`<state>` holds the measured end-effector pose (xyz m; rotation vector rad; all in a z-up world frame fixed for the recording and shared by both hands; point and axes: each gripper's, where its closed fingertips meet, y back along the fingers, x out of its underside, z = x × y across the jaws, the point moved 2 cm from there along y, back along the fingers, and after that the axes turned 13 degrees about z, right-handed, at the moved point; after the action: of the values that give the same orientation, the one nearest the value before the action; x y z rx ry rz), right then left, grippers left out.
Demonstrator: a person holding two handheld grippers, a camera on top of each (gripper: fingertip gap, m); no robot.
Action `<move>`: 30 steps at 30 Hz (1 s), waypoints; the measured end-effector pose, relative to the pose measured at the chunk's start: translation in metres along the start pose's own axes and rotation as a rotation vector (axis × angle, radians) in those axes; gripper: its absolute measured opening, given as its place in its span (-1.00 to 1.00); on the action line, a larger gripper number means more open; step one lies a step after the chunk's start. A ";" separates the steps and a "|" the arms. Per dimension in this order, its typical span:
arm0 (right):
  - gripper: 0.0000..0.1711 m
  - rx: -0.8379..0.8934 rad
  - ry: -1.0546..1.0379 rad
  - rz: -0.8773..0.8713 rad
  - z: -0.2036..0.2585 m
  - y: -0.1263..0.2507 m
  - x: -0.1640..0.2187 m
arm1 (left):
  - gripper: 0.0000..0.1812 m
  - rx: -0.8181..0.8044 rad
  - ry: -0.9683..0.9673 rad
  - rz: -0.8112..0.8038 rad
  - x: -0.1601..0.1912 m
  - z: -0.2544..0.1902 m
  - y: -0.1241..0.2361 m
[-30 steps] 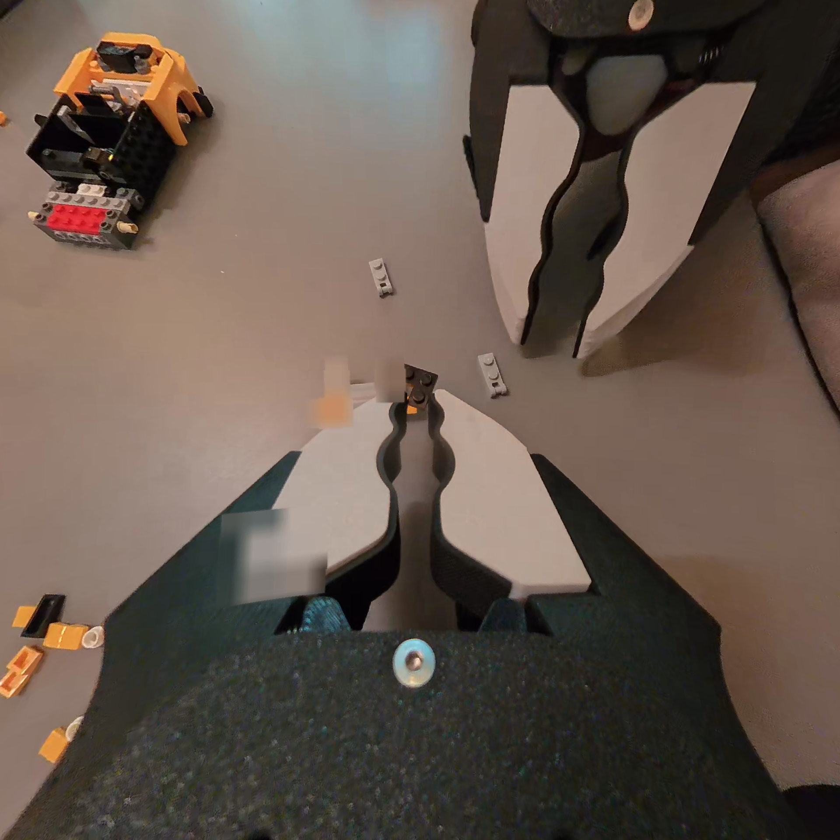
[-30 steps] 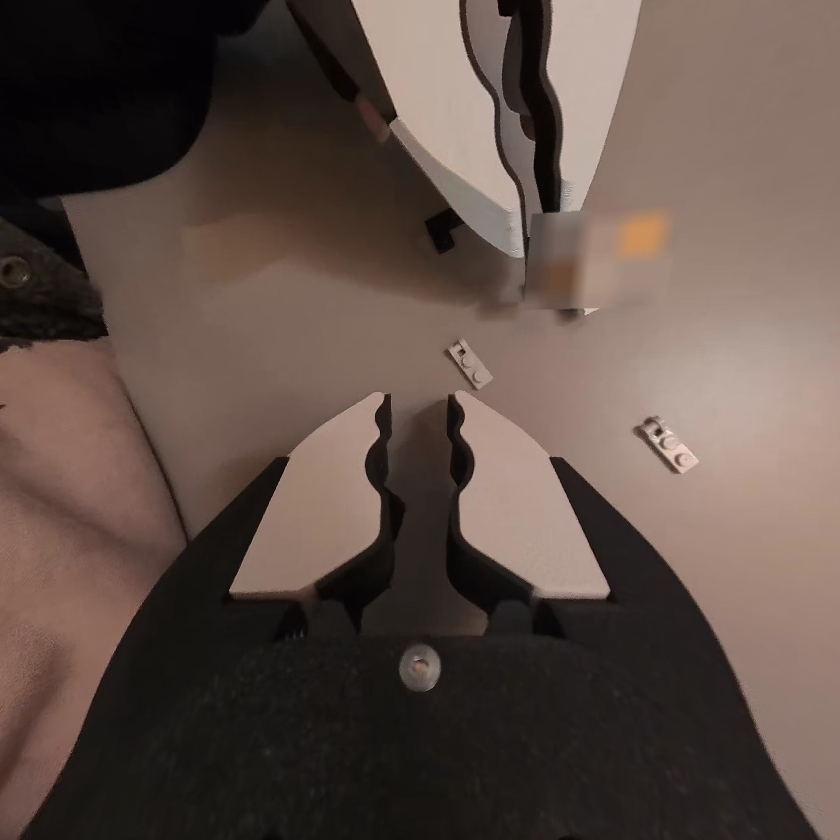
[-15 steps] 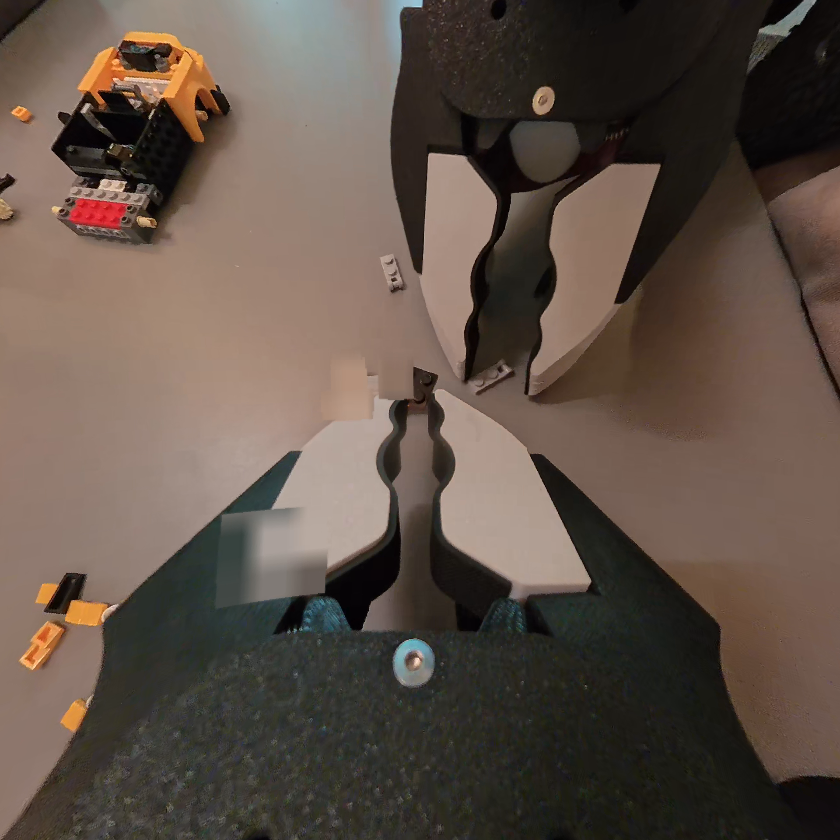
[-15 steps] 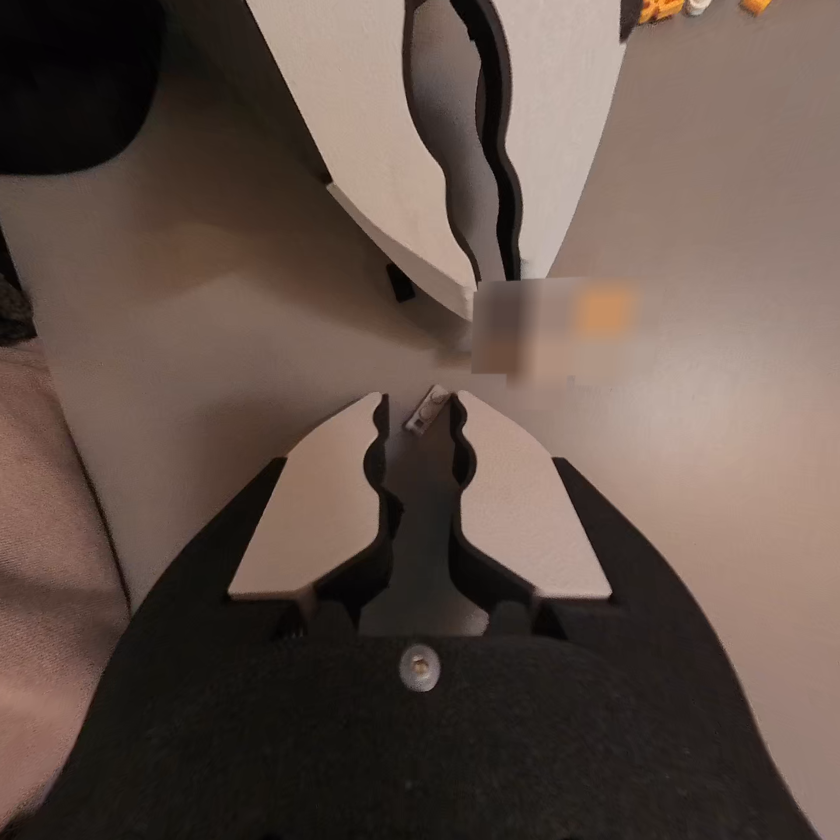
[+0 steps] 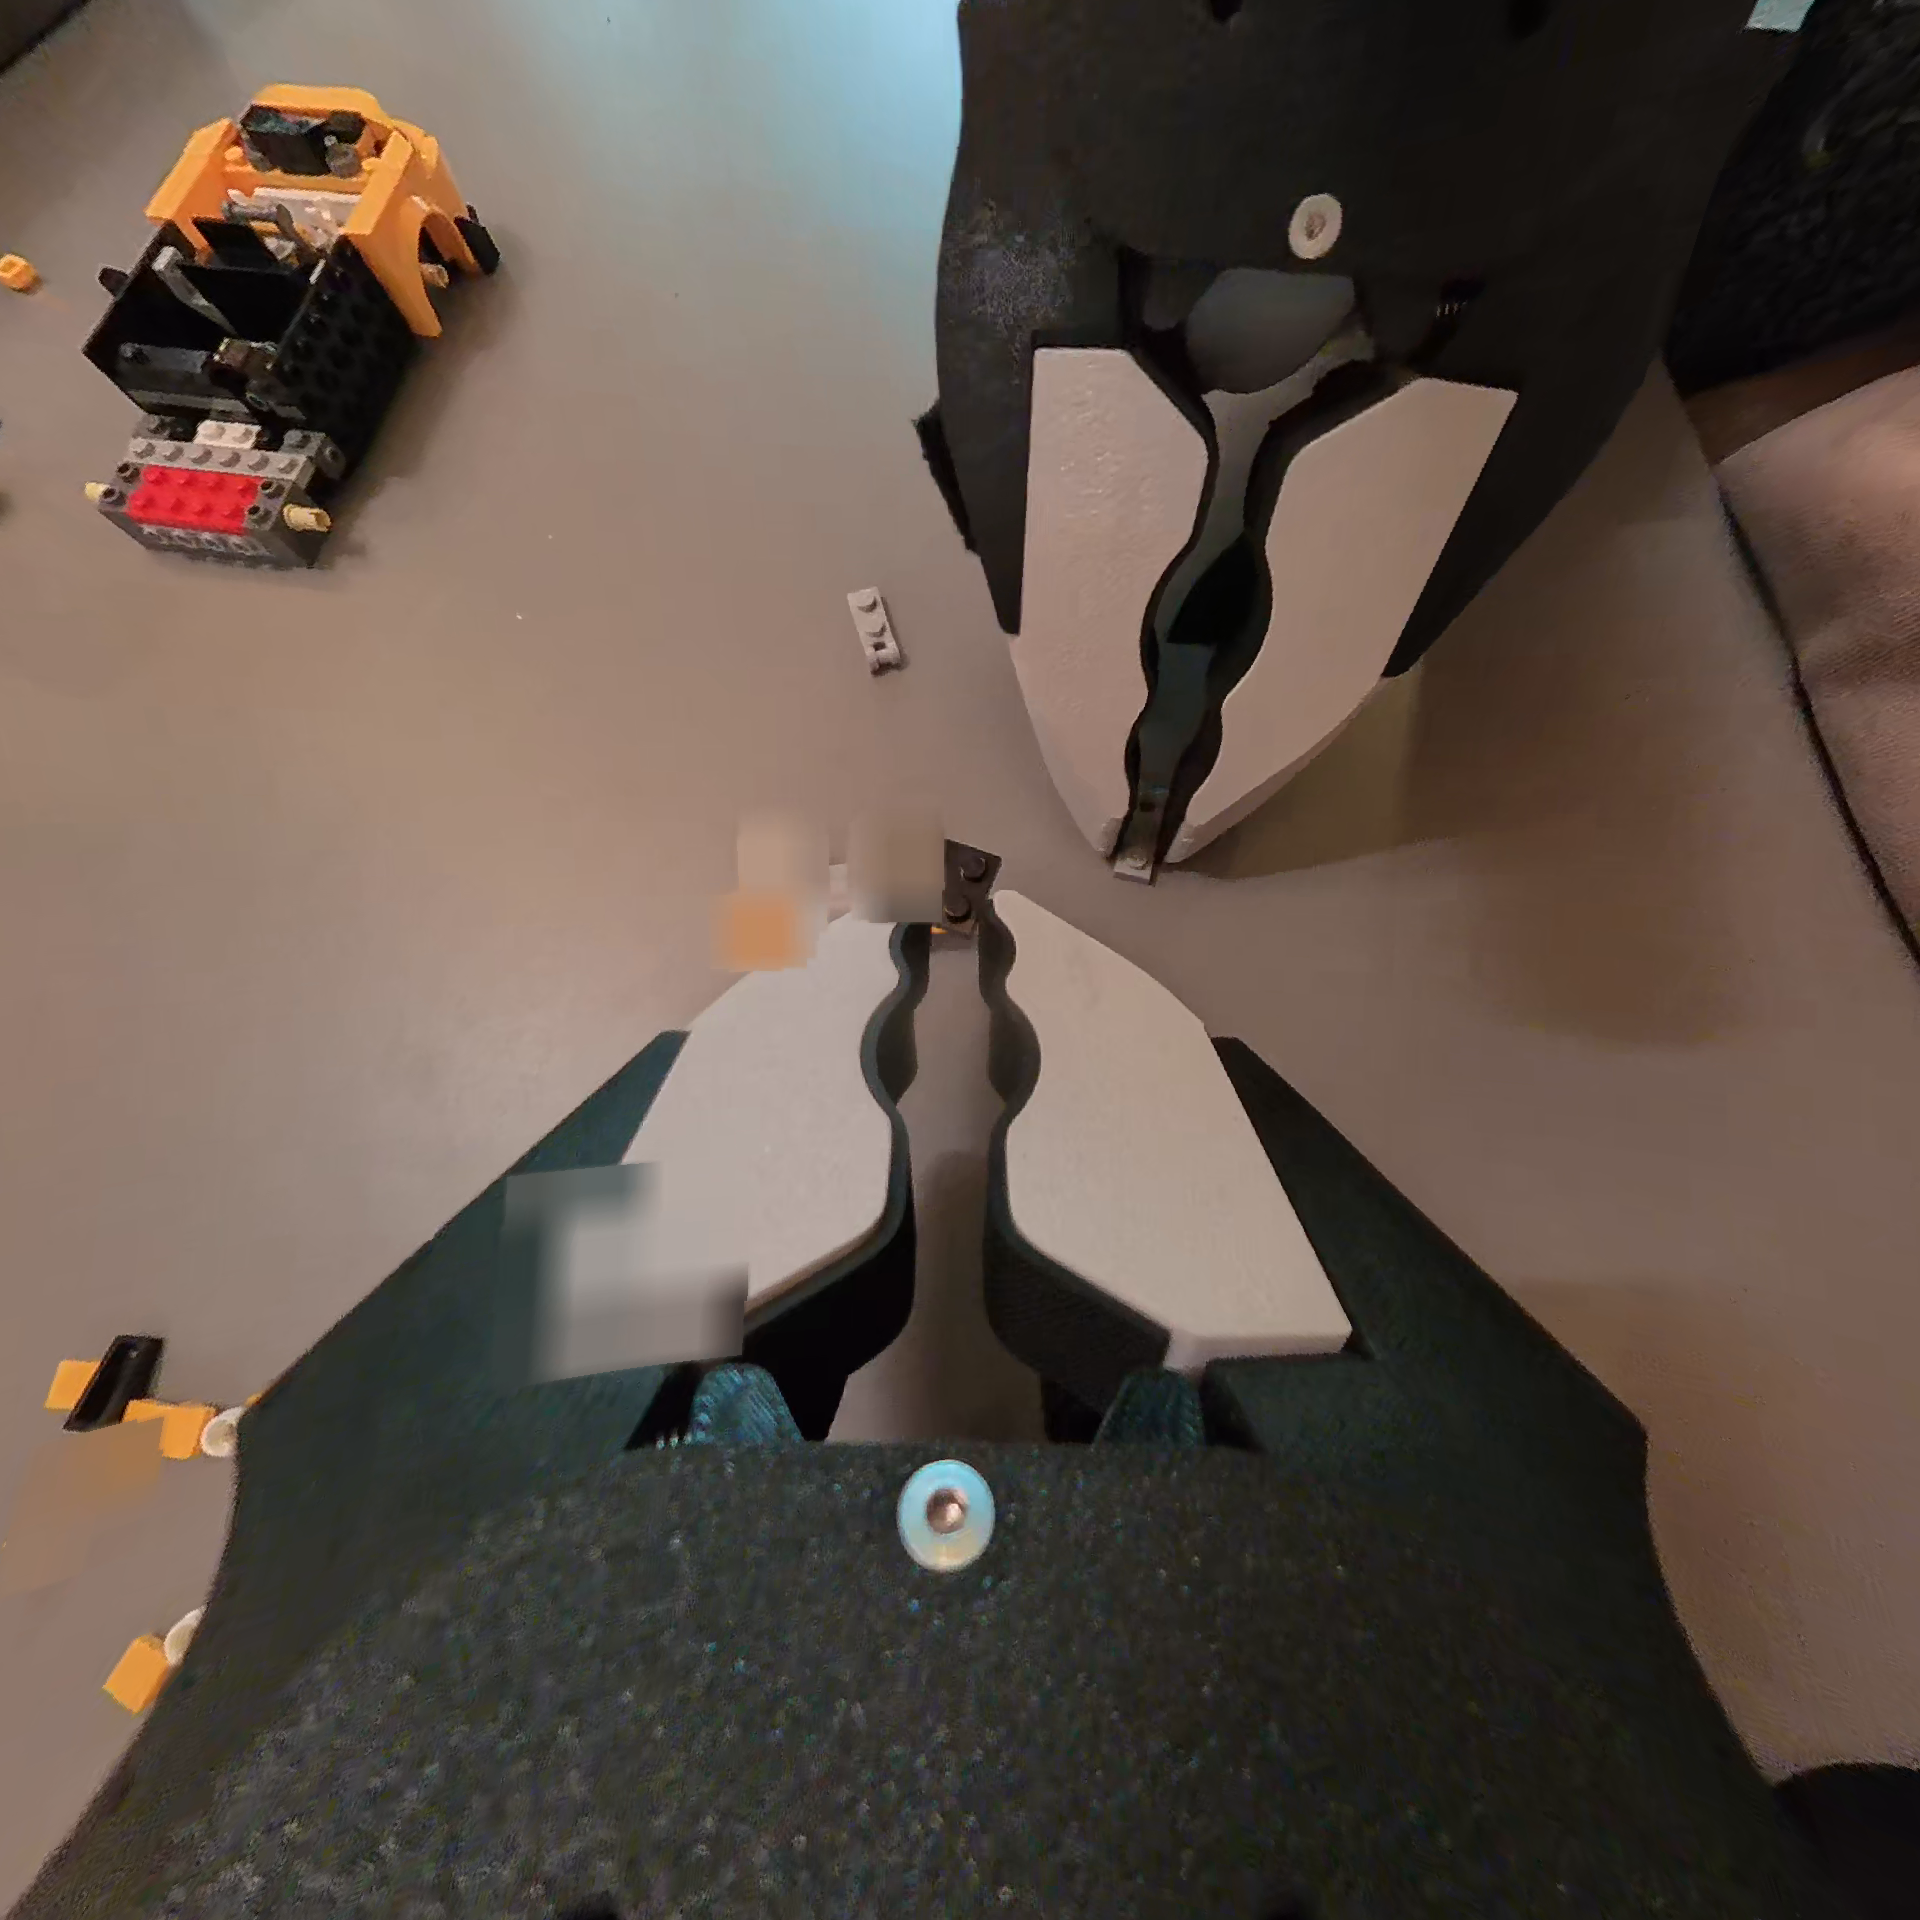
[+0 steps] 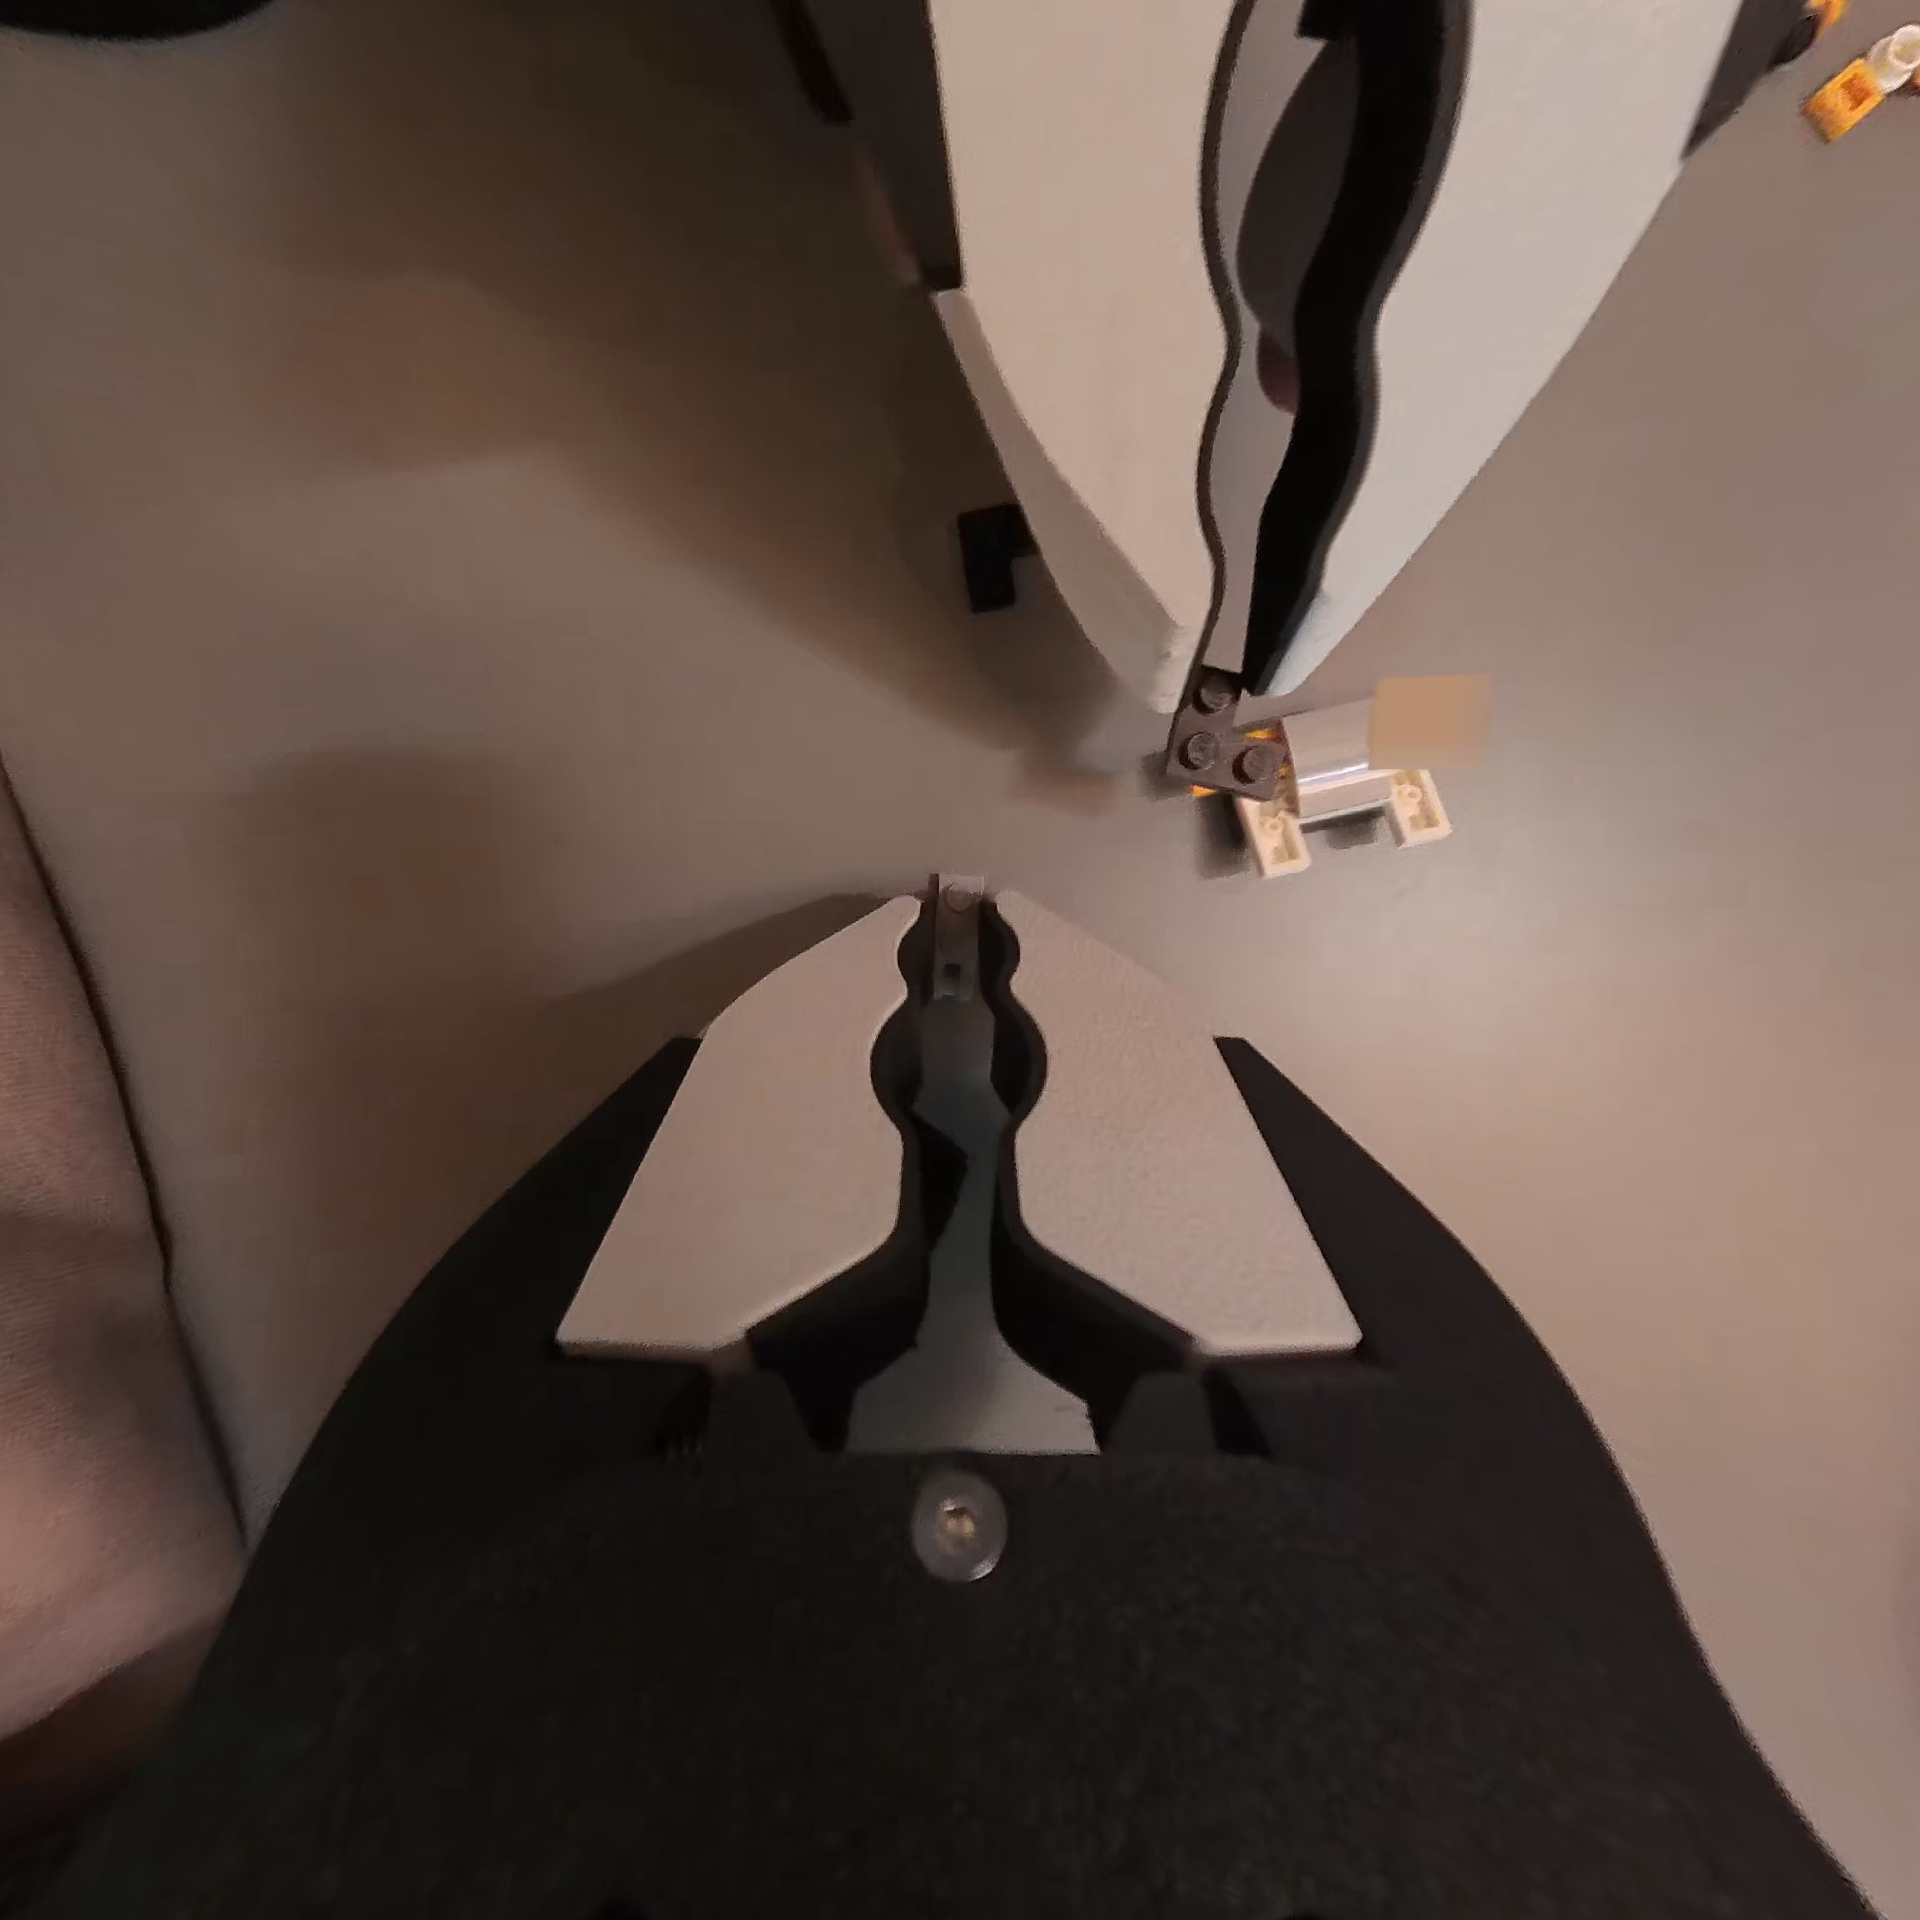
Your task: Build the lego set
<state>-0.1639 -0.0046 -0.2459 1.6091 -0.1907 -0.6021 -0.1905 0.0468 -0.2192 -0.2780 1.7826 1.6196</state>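
Note:
My left gripper point(image 5: 948, 925) is shut on a small sub-assembly, holding its dark grey plate point(image 5: 968, 885); the right wrist view shows that plate point(image 6: 1221, 764) joined to white and chrome parts point(image 6: 1340, 800). My right gripper point(image 6: 958, 902) is shut on a small light grey plate point(image 6: 954, 935), low at the table. In the left wrist view it point(image 5: 1141, 850) stands to the right beyond my left fingertips, with the grey plate point(image 5: 1138, 858) in its tips.
A part-built orange, black and red vehicle point(image 5: 260, 384) sits far left. A second light grey plate point(image 5: 875, 630) lies loose on the grey table point(image 5: 520, 831). Orange and black loose pieces point(image 5: 114, 1392) lie near left. A small black piece point(image 6: 992, 556) lies by the left gripper. The left gripper's tips are roughly 6 centimeters from the right gripper's.
My right gripper has moved in over the grey plate near my left fingertips and closed on it. The left gripper keeps its hold on the sub-assembly.

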 end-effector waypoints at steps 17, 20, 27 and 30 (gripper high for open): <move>-0.75 -0.055 0.023 -0.224 -0.018 0.050 -0.002 | -0.92 0.056 -0.040 -0.050 -0.009 -0.013 -0.001; -0.73 -0.082 0.004 -0.277 -0.026 0.056 0.001 | -0.91 0.072 -0.057 -0.074 -0.014 -0.019 -0.001; -0.68 -0.133 0.053 -0.371 -0.019 0.047 -0.001 | -0.92 0.097 -0.079 -0.088 -0.021 -0.028 -0.008; -0.67 -0.172 0.060 -0.384 -0.015 0.042 -0.002 | -0.92 0.098 -0.089 -0.095 -0.023 -0.031 -0.010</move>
<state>-0.1491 0.0040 -0.2049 1.5023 0.2156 -0.8386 -0.1780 0.0093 -0.2138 -0.2375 1.7489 1.4518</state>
